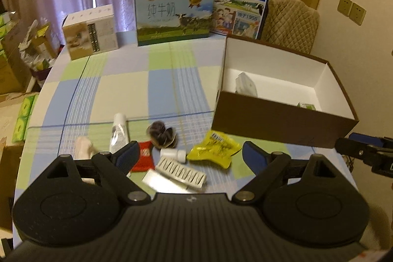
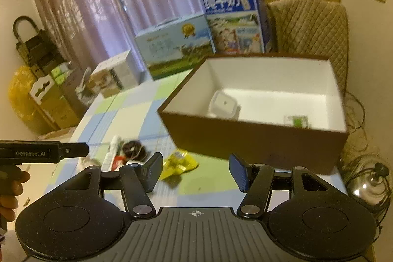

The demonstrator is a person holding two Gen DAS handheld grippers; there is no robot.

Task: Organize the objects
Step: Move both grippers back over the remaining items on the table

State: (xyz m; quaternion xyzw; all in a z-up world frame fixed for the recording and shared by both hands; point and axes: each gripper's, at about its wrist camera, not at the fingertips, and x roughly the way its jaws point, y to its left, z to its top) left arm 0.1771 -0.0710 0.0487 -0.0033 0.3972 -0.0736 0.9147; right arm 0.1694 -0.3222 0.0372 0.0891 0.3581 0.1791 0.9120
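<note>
Left wrist view: my left tongs (image 1: 190, 154) hang spread wide above the near edge of the surface (image 1: 137, 90), which wears a checked cloth, nothing between the fingers. Loose things lie just ahead: a yellow snack packet (image 1: 213, 147), a small white bottle (image 1: 173, 154) on its side touching the packet's left edge, a white ridged tray (image 1: 181, 170) nearer me, a red sachet (image 1: 145, 156) partly behind the left finger, a dark hair scrunchie (image 1: 162, 134), and a clear tube (image 1: 119, 131) to its left. The brown box (image 1: 277, 124), white inside, sits to the right, well clear of the pile; a white packet (image 1: 245, 85) and a small green item (image 1: 305, 106) lie in it. Three cartons stand at the far edge: a white carton (image 1: 91, 31), a pale blue milk carton (image 1: 172, 14), a dark blue milk carton (image 1: 239, 4). The right tool shows at the right margin. Right wrist view, somewhat blurred: my right tongs (image 2: 195, 172) are spread too, empty, held just before the brown box's (image 2: 258, 141) near wall. The yellow snack packet (image 2: 180, 163) lies beside the left finger. A hand (image 2: 11, 190) grips the left tool at the left edge.
</note>
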